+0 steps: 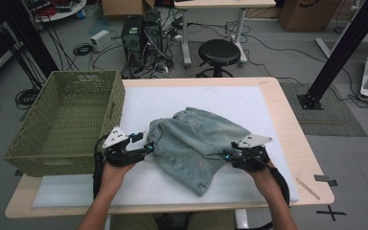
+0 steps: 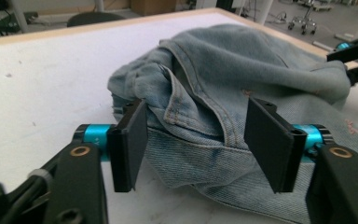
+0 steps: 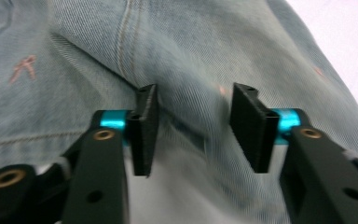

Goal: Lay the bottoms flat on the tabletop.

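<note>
With the jaws of the left gripper (image 2: 196, 144) and right gripper (image 3: 193, 130) both held apart around the edges of the denim shorts (image 1: 196, 143) lying crumpled on the white mat (image 1: 249, 103), only one layer might be pinched, so the fabric could be dragged unevenly.

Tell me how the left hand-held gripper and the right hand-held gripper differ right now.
The left hand-held gripper sits at the denim shorts' waistband end beside the green basket; the right hand-held gripper sits at their opposite side. The left's jaws stand wider, straddling bunched waistband cloth; the right's gap is narrower, over flatter denim. Both are open, gripping nothing.
</note>
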A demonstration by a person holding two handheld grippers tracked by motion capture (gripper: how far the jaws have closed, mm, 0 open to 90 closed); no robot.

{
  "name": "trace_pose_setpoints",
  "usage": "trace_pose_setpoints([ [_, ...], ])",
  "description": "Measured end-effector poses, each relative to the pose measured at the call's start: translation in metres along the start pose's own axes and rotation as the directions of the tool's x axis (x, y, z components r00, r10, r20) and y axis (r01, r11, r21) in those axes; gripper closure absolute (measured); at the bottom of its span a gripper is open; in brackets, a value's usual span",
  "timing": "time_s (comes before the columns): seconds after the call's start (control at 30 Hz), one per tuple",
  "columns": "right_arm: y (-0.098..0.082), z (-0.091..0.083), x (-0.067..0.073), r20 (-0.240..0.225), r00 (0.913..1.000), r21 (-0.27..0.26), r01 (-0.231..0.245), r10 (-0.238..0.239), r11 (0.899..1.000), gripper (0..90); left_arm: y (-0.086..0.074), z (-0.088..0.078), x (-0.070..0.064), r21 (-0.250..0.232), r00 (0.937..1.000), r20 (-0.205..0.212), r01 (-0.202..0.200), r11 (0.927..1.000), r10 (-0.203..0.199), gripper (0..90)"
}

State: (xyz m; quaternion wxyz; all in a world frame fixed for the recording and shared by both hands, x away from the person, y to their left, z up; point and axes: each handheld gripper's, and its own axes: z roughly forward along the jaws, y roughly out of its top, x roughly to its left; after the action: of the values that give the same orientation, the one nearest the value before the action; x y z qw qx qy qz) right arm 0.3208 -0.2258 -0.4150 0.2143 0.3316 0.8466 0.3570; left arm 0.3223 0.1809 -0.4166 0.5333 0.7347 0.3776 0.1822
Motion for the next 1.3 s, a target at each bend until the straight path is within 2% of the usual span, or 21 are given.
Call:
trace_pose_setpoints([
  [0.1,0.01,0.011,-0.004,0.03,0.9993,0.004,0.022,-0.022,1.0,83.7,-0.002,0.007,0.001,0.008,1.0,-0.006,0.004,1.0,-0.004,38.6],
  [0.27,0.024,0.035,-0.024,0.096,0.995,0.057,-0.035,0.029,0.998,85.2,-0.002,0.015,0.0,0.015,1.0,-0.003,0.004,0.9999,-0.004,38.6],
  [0.33,0.024,0.044,-0.03,0.121,0.9908,0.092,-0.073,0.061,0.993,84.8,-0.001,0.016,-0.002,0.013,1.0,0.003,-0.002,0.9999,0.002,38.5],
  [0.4,0.021,0.051,-0.033,0.123,0.9886,0.122,-0.103,0.088,0.987,83.8,-0.001,0.016,-0.004,0.01,0.9999,0.011,-0.008,0.9999,0.007,38.5],
  [0.43,0.02,0.053,-0.033,0.122,0.9879,0.121,-0.11,0.096,0.986,82.4,-0.001,0.016,-0.005,0.01,0.9998,0.016,-0.013,0.9999,0.012,38.5],
  [0.53,0.016,0.047,-0.032,0.126,0.9847,0.088,-0.132,0.12,0.987,73.8,-0.002,0.014,-0.005,0.004,0.9997,0.021,-0.013,0.9999,0.012,38.5],
  [0.67,0.008,0.029,-0.032,0.116,0.9819,0.027,-0.154,0.15,0.988,63.0,-0.003,0.009,-0.003,-0.012,0.9997,0.024,-0.006,0.9999,0.007,38.4],
  [0.7,0.005,0.023,-0.031,0.115,0.9801,0.002,-0.163,0.162,0.987,62.3,-0.004,0.007,-0.003,-0.018,0.9997,0.024,-0.004,0.9998,0.004,38.4],
  [0.8,-0.003,0.007,-0.027,0.103,0.9819,-0.072,-0.152,0.159,0.986,60.3,-0.004,0.005,-0.002,-0.029,0.9997,0.023,0.001,0.9996,0.0,38.4],
  [0.9,-0.008,-0.007,-0.021,0.098,0.9823,-0.121,-0.147,0.159,0.982,60.8,-0.003,0.003,-0.001,-0.036,0.9998,0.022,0.003,0.9993,-0.002,38.4],
  [0.97,-0.01,-0.012,-0.017,0.079,0.9849,-0.14,-0.142,0.154,0.98,63.9,-0.002,0.002,-0.001,-0.042,0.9997,0.025,0.001,0.9991,0.0,38.4],
  [1.03,-0.01,-0.01,-0.014,0.068,0.9887,-0.115,-0.125,0.134,0.985,64.0,-0.001,0.003,-0.002,-0.045,0.9996,0.029,0.0,0.999,0.001,38.4],
  [1.1,-0.009,-0.002,-0.012,0.068,0.9921,-0.062,-0.102,0.106,0.993,63.0,0.0,0.004,-0.003,-0.048,0.9994,0.033,-0.001,0.9989,0.003,38.4],
  [1.23,-0.008,0.016,-0.012,0.081,0.9921,-0.018,-0.095,0.096,0.995,59.9,-0.001,0.006,-0.004,-0.044,0.9991,0.041,-0.004,0.999,0.006,38.4],
  [1.3,-0.008,0.028,-0.012,0.11,0.9925,0.048,-0.06,0.054,0.997,59.7,-0.001,0.006,-0.005,-0.042,0.9991,0.042,-0.005,0.9991,0.007,38.4],
])
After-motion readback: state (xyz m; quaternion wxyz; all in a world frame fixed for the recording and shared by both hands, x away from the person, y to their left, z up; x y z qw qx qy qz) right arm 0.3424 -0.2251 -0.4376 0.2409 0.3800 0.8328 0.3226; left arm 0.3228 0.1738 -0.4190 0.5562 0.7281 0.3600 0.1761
